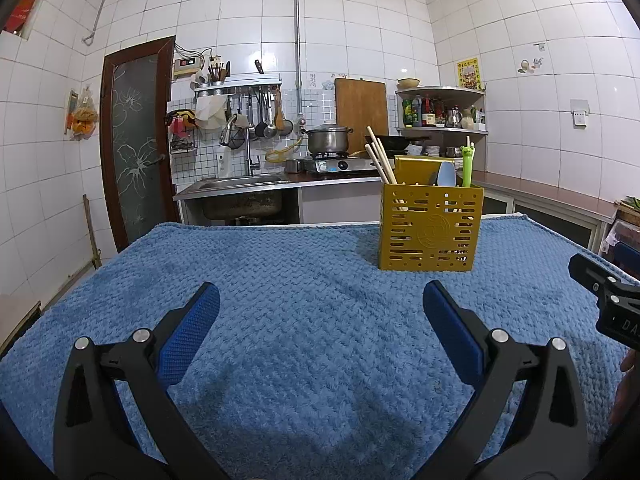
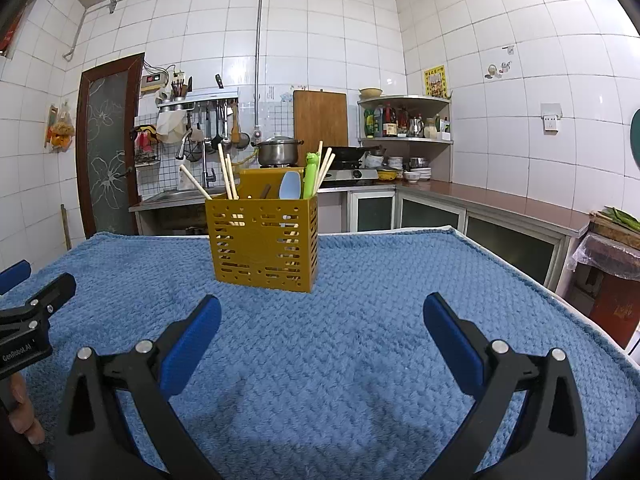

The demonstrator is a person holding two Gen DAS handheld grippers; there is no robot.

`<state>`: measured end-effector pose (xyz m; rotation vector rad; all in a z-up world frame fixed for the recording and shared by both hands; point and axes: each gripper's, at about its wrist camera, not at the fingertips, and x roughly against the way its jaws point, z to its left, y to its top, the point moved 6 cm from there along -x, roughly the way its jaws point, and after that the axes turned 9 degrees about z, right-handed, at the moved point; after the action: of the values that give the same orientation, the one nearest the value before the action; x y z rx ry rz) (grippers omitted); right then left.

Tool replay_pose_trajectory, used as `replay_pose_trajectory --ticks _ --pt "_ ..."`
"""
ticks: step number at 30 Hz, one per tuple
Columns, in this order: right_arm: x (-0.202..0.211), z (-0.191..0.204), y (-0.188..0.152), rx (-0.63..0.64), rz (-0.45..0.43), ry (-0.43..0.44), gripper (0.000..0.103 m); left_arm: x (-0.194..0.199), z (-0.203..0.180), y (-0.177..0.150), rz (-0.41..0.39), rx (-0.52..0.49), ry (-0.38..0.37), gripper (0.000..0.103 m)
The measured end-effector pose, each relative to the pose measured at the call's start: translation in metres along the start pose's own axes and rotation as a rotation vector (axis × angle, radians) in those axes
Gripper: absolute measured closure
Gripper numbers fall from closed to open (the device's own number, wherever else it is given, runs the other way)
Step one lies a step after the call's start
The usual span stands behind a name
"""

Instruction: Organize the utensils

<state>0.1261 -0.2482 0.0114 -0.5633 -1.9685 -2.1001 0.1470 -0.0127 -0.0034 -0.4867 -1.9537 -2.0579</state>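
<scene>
A yellow slotted utensil holder (image 1: 430,228) (image 2: 264,240) stands upright on the blue towel (image 1: 300,300) (image 2: 360,300). Wooden chopsticks (image 1: 380,160) (image 2: 226,172), a pale blue spoon (image 1: 446,174) (image 2: 290,186) and a green frog-topped utensil (image 1: 467,164) (image 2: 310,174) stick out of it. My left gripper (image 1: 320,300) is open over bare towel, short of the holder and to its left. My right gripper (image 2: 322,312) is open too, just in front of the holder, nothing between its fingers. Each gripper shows at the edge of the other's view.
Behind the table runs a kitchen counter with a sink (image 1: 240,182), a gas stove carrying a steel pot (image 1: 328,140) (image 2: 278,150) and a wok, a cutting board and a corner shelf of bottles (image 2: 404,120). A hand (image 2: 24,412) holds the left gripper's handle.
</scene>
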Motion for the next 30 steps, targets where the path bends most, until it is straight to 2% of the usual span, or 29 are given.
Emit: replay_pose_trajectory --ticks 30 --pt "0.003 -0.0029 0.0007 0.011 -0.014 -0.002 0.004 0.0041 -0.0041 0.0026 -0.021 -0.013 -0.003 0.005"
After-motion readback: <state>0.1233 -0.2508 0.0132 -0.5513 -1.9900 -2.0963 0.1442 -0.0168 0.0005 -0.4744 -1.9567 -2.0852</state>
